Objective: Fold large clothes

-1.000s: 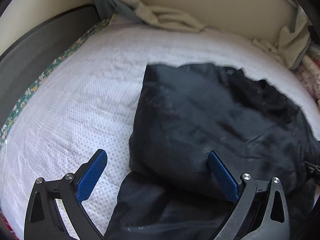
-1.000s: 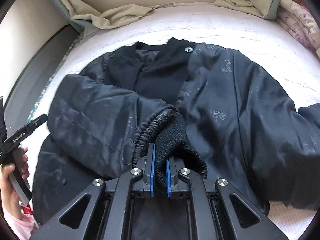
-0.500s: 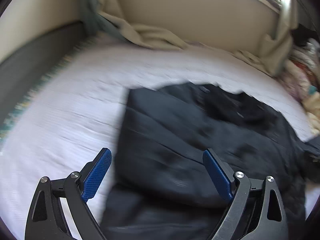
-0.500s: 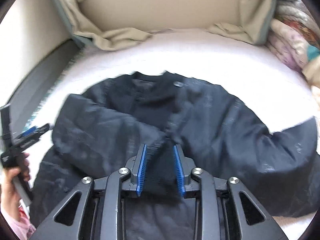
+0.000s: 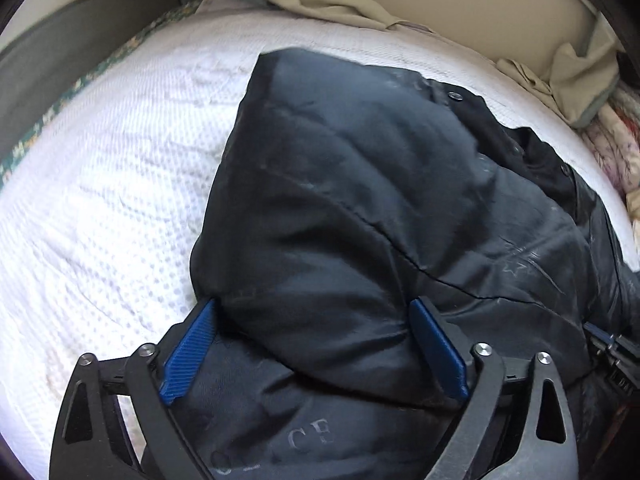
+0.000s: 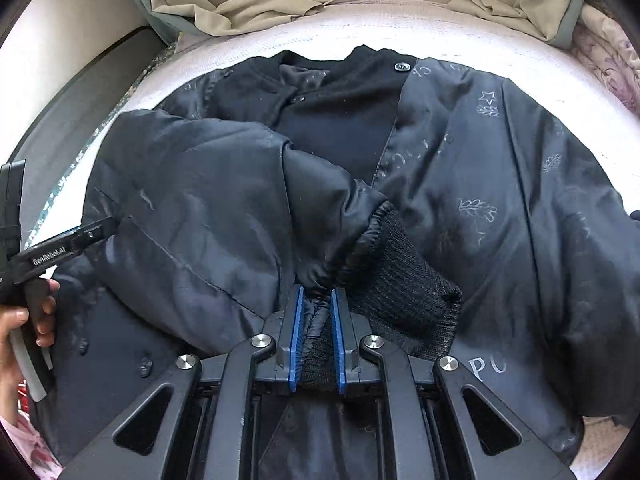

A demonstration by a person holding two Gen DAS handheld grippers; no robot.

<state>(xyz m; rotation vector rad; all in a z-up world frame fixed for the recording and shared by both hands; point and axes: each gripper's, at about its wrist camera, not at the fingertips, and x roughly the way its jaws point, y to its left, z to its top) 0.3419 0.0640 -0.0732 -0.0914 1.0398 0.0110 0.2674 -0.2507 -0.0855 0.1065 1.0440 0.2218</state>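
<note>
i am working on the sleeve fold of a dark jacket (image 6: pixel 500 208) that is lying front-up on the white bed (image 5: pixel 100 184), collar toward the far wall.

starting at the left: my left gripper (image 5: pixel 316 344) is standing wide, its blue pads either side of the puffy sleeve (image 5: pixel 344 184) near the shoulder fold, and i am not pinching anything with it. whether the pads are touching the cloth i cannot tell. in the right wrist view the same tool is showing at the left edge, my hand (image 6: pixel 24 320) on its handle.

moving across, the sleeve is lying folded over the chest, running from the left shoulder toward the middle of the jacket.

at the right, my right gripper (image 6: pixel 317 332) is narrowed onto the sleeve end beside the knit cuff (image 6: pixel 400 280), the gathered fabric bunching between its pads.

my reading is that the left sleeve is nearly placed and the other sleeve, trailing off to the right, is not yet folded. next i am expecting to lay the cuff flat on the chest and let go without dragging it back, with the left gripper pressing the shoulder crease so the padded cloth is not springing open.
</note>
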